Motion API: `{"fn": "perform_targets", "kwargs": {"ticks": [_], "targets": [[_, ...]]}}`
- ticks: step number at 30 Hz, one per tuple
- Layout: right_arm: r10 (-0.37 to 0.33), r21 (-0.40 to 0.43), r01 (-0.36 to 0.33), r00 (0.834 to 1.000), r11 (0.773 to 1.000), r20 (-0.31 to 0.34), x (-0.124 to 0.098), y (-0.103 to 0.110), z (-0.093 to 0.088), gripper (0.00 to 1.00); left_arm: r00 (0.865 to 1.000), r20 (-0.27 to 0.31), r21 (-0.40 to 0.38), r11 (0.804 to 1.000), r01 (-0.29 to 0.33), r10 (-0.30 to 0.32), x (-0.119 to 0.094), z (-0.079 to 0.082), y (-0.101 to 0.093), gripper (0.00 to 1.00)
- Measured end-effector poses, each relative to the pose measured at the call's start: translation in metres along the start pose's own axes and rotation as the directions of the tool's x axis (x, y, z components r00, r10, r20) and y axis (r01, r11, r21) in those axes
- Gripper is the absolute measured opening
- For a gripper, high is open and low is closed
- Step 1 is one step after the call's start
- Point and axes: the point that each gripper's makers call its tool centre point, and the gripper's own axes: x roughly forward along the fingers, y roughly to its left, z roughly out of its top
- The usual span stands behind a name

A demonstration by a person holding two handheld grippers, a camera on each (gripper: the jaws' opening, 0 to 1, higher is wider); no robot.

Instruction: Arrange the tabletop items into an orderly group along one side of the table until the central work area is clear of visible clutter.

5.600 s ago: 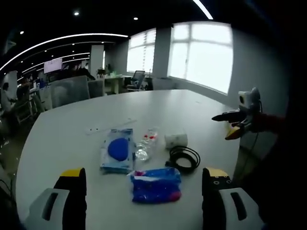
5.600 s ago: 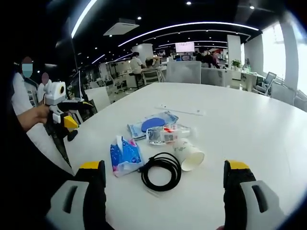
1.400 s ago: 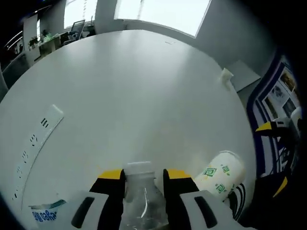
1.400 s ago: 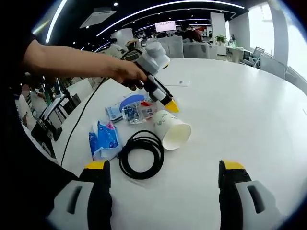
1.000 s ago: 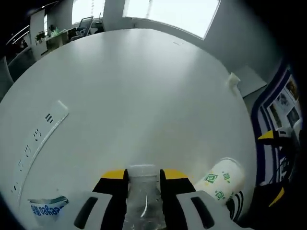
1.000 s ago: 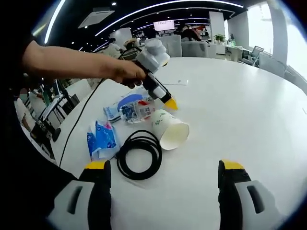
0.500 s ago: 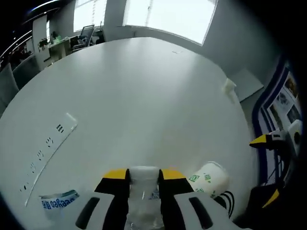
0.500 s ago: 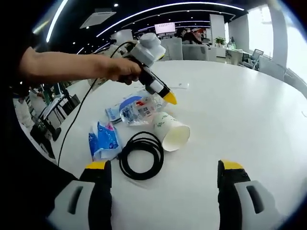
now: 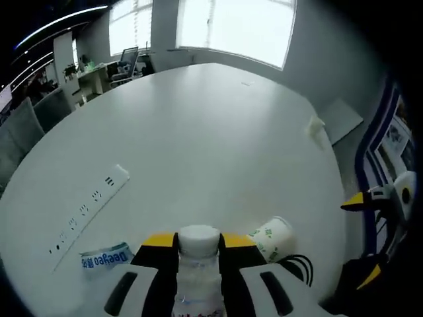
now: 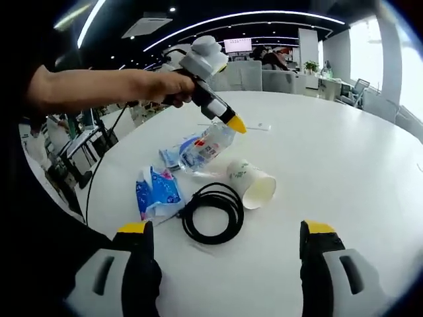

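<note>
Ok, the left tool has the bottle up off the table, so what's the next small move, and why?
Probably carry the bottle toward the table edge beside the blue packet and set it down there. The left tool is shut on it near the cap, and it hangs tilted above the cup and cable, which lie in the working area.

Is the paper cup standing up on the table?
No, the paper cup lies tipped on its side on the white table, its open mouth facing sideways beside the black cable.
</note>
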Motion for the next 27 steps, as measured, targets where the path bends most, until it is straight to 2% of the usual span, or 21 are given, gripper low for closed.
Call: {"fn": "perform_targets", "kwargs": {"ticks": [8, 16, 25, 27], "targets": [[0.008, -0.022, -0.008, 1.0, 1.0, 0.01, -0.009, 0.004, -0.003, 0.87, 0.994, 0.054, -0.121, 0.988, -0.092, 0.099, -0.03, -0.011, 0.011, 0.2], [0.033, -0.034, -0.033, 0.999, 0.999, 0.012, -0.011, 0.016, -0.007, 0.87, 0.98, 0.107, -0.169, 0.975, -0.147, 0.167, -0.056, -0.019, 0.013, 0.2], [0.064, -0.043, -0.062, 0.997, 0.997, 0.04, -0.011, 0.031, -0.004, 0.89, 0.96, 0.15, -0.216, 0.955, -0.203, 0.238, -0.083, -0.032, 0.01, 0.21], [0.067, -0.047, -0.065, 0.997, 0.997, 0.036, -0.01, 0.032, -0.006, 0.89, 0.95, 0.16, -0.242, 0.944, -0.225, 0.267, -0.089, -0.036, 0.011, 0.21]]}}
